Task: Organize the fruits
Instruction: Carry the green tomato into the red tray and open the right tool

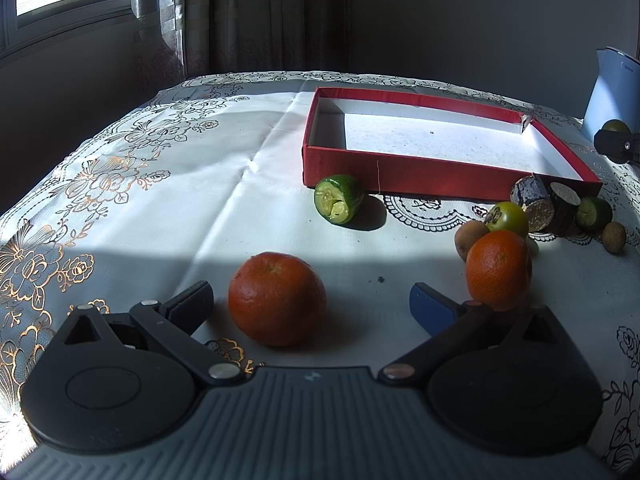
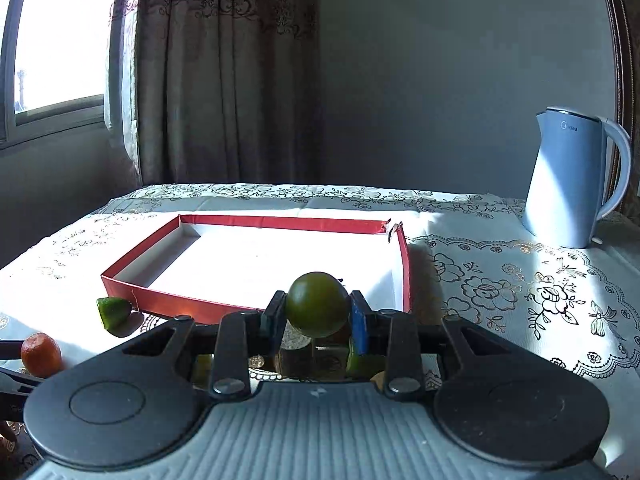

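My left gripper [image 1: 310,300] is open, low over the tablecloth, with an orange [image 1: 277,298] lying between its fingers, untouched. A second orange [image 1: 498,269] sits to the right by a green tomato-like fruit [image 1: 509,218], a brown fruit [image 1: 468,238] and two dark cut pieces [image 1: 534,202]. A cut lime [image 1: 338,198] lies against the red box [image 1: 400,174]. My right gripper [image 2: 316,312] is shut on a round green fruit [image 2: 317,304], held above the table just before the red box [image 2: 168,302]. The box holds nothing.
A light blue kettle [image 2: 568,180] stands at the back right of the table. Curtains and a window are at the left. A small green piece [image 1: 596,212] and a small round brown fruit [image 1: 614,237] lie at the right.
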`<action>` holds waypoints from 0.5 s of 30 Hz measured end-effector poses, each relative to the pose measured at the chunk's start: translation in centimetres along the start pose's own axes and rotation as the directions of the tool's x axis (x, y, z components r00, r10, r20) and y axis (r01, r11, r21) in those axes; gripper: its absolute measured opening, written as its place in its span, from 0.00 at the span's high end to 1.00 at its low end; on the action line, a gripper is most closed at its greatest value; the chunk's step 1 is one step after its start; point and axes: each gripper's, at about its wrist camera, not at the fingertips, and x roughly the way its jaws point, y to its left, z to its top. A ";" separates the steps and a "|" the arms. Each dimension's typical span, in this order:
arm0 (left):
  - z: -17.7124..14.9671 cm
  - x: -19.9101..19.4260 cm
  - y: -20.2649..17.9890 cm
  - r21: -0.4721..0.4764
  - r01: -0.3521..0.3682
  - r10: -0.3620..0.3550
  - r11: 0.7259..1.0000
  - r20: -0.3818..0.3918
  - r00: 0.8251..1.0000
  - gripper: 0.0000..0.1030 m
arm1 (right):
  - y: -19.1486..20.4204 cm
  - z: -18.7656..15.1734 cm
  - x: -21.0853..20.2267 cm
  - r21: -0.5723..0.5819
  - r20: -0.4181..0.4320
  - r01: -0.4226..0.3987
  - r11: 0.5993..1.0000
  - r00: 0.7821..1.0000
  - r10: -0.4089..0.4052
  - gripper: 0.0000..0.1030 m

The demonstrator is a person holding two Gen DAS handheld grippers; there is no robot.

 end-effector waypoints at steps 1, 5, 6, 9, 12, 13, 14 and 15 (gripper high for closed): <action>0.0 0.0 0.0 0.000 0.000 0.000 1.000 0.000 1.000 0.00 | -0.3 0.5 0.8 0.005 0.002 0.003 1.000 1.000 -0.003 0.69; 0.0 0.0 0.0 0.000 0.000 0.000 1.000 0.000 1.000 0.00 | -1.2 1.4 3.0 0.028 0.002 0.028 0.999 1.000 -0.028 0.69; 0.0 0.0 0.0 0.000 0.000 0.000 1.000 0.000 1.000 0.00 | -1.5 1.6 3.7 0.036 -0.003 0.036 0.999 0.999 -0.036 0.69; 0.0 0.0 0.0 -0.001 0.000 0.000 1.000 0.000 1.000 0.00 | -2.2 1.9 5.8 0.057 -0.037 0.044 0.997 0.998 -0.042 0.69; 0.0 0.0 0.0 -0.001 0.001 -0.001 1.000 0.000 1.000 0.00 | -2.6 1.8 7.8 0.059 -0.075 0.067 0.996 0.995 -0.062 0.69; 0.0 0.0 0.0 0.000 0.000 0.000 1.000 0.000 1.000 0.00 | -2.7 1.7 8.5 0.061 -0.091 0.068 0.996 0.994 -0.062 0.69; 0.0 0.0 0.0 -0.001 0.000 0.000 1.000 0.000 1.000 0.00 | -2.8 1.6 8.9 0.065 -0.103 0.068 0.996 0.993 -0.061 0.68; 0.0 0.0 0.0 -0.001 0.000 0.000 1.000 0.000 1.000 0.00 | -2.9 1.4 9.4 0.064 -0.119 0.072 0.995 0.991 -0.064 0.68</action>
